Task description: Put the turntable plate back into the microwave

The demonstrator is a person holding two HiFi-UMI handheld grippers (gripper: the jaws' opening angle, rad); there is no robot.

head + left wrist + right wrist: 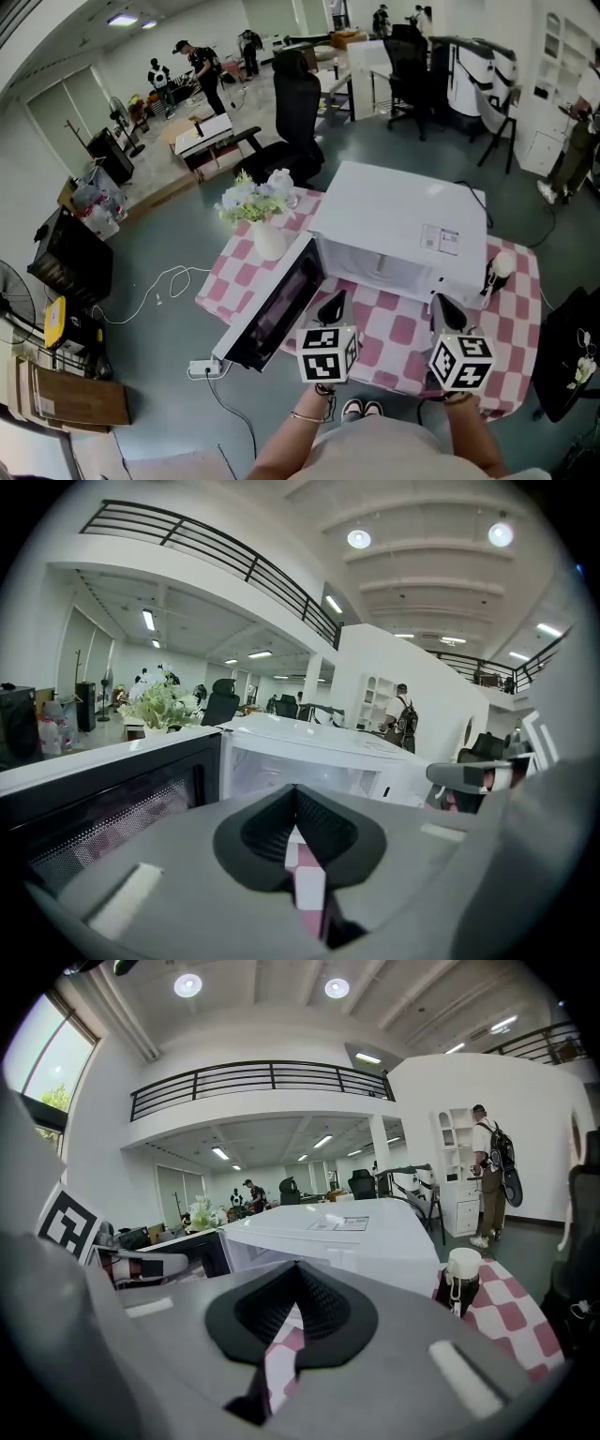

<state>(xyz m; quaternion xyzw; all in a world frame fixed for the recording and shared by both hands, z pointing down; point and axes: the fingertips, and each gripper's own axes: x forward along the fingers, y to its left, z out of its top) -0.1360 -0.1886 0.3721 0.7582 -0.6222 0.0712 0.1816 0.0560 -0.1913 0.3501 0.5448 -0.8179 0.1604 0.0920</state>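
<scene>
A white microwave (398, 230) stands on a table with a pink-checked cloth (403, 333). Its dark door (272, 305) hangs open to the left. No turntable plate shows in any view. In front of the open cavity (281, 771) my left gripper (333, 302) is held with its jaws shut and nothing between them. My right gripper (447, 309) hovers before the microwave's right front, its jaws also shut and empty. The left gripper view looks past the left gripper (297, 794) at the door (103, 799). In the right gripper view the right gripper (298, 1269) points at the microwave (328, 1232).
A white vase of flowers (261, 211) stands at the table's back left corner, near the door. A dark bottle with a white cap (497, 272) stands right of the microwave, also seen as the bottle (461, 1279). A power strip (204, 367) lies on the floor.
</scene>
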